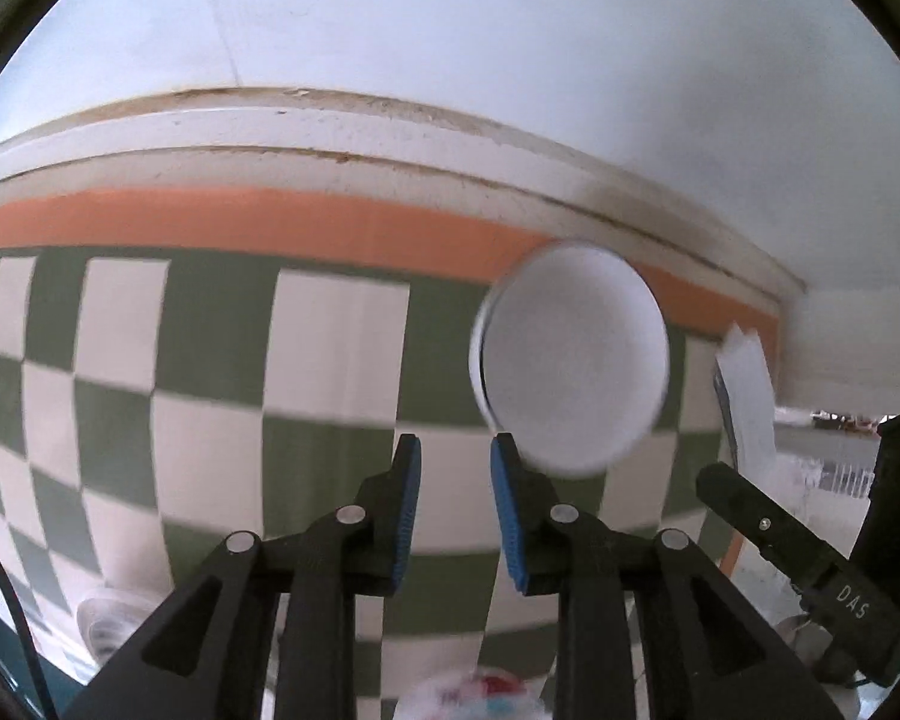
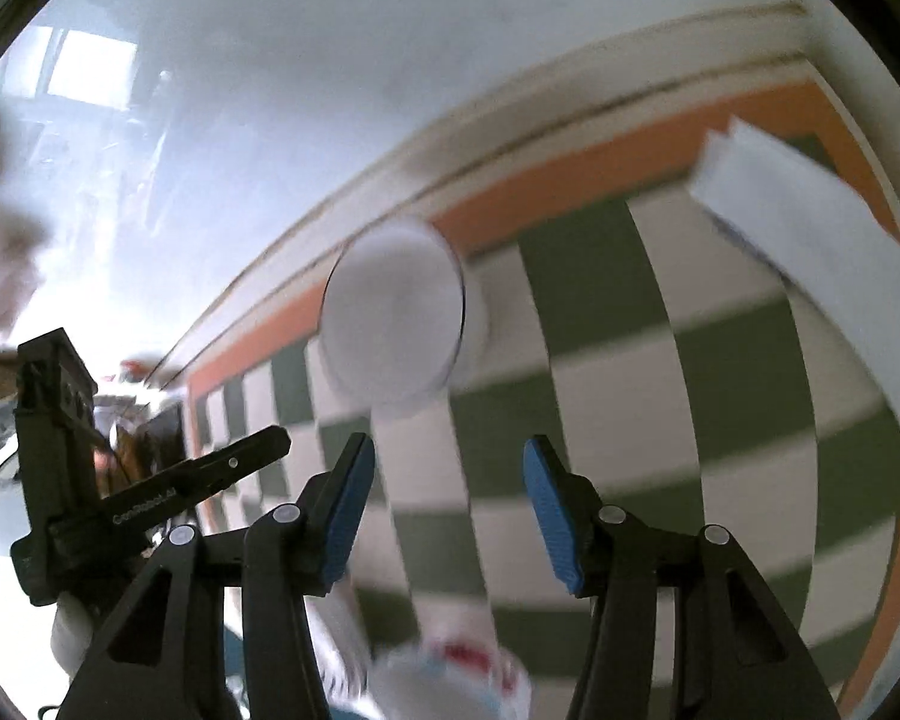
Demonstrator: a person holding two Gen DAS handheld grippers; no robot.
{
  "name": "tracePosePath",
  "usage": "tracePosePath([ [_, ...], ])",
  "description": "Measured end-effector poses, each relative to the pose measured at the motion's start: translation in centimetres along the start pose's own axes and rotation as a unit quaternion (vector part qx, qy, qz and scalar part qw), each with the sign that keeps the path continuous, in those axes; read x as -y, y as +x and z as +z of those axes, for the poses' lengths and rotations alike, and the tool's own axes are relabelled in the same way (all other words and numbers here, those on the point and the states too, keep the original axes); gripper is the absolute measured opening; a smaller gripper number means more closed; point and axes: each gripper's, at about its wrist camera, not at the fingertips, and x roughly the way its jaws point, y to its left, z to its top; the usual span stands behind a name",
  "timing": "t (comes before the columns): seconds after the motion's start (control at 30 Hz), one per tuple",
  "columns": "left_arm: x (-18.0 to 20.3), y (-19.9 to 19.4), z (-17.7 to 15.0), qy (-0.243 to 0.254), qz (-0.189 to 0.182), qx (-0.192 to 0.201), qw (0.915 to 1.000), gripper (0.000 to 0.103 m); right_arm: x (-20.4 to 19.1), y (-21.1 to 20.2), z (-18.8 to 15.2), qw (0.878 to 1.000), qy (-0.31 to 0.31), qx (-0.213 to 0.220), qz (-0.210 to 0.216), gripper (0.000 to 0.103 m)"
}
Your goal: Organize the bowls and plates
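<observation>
A white round dish (image 1: 570,360), a bowl or plate seen from above, sits on the green-and-white checkered cloth (image 1: 210,360) near its orange border. It also shows in the right wrist view (image 2: 393,324), blurred. My left gripper (image 1: 455,480) is open and empty, just short of the dish and to its left. My right gripper (image 2: 447,498) is open and empty, hovering short of the dish. A white bowl with red and blue marks (image 2: 450,678) lies below the right gripper, and also shows at the bottom edge of the left wrist view (image 1: 474,696).
A white folded paper (image 2: 810,276) lies on the cloth at the right; it shows in the left view (image 1: 744,396) too. The wall skirting (image 1: 390,138) runs behind the cloth. Stacked white dishes (image 1: 108,624) sit at the lower left. Each view shows the other gripper (image 1: 810,570) (image 2: 120,492).
</observation>
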Motion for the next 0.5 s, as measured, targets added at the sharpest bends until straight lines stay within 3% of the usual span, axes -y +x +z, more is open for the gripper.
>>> tracePosePath([
  [0.17, 0.4, 3.8, 2.4, 0.021, -0.005, -0.030, 0.9993, 0.022, -0.1, 3.8, 3.4, 1.000, 0.007, -0.021, -0.021, 0.050],
  [0.3, 0.8, 5.2, 2.8, 0.030, -0.005, -0.025, 0.9992, 0.015, -0.1, 5.9, 4.0, 0.999, 0.008, -0.043, -0.027, 0.015],
  [0.37, 1.1, 5.2, 2.5, 0.037, -0.012, -0.021, 0.9990, 0.010, -0.2, 6.2, 4.0, 0.999, 0.006, -0.039, -0.034, 0.013],
  [0.5, 1.7, 5.0, 2.2, 0.049, 0.002, -0.010, 0.9988, 0.010, -1.0, 6.0, 3.8, 0.998, -0.011, -0.032, -0.049, 0.012],
])
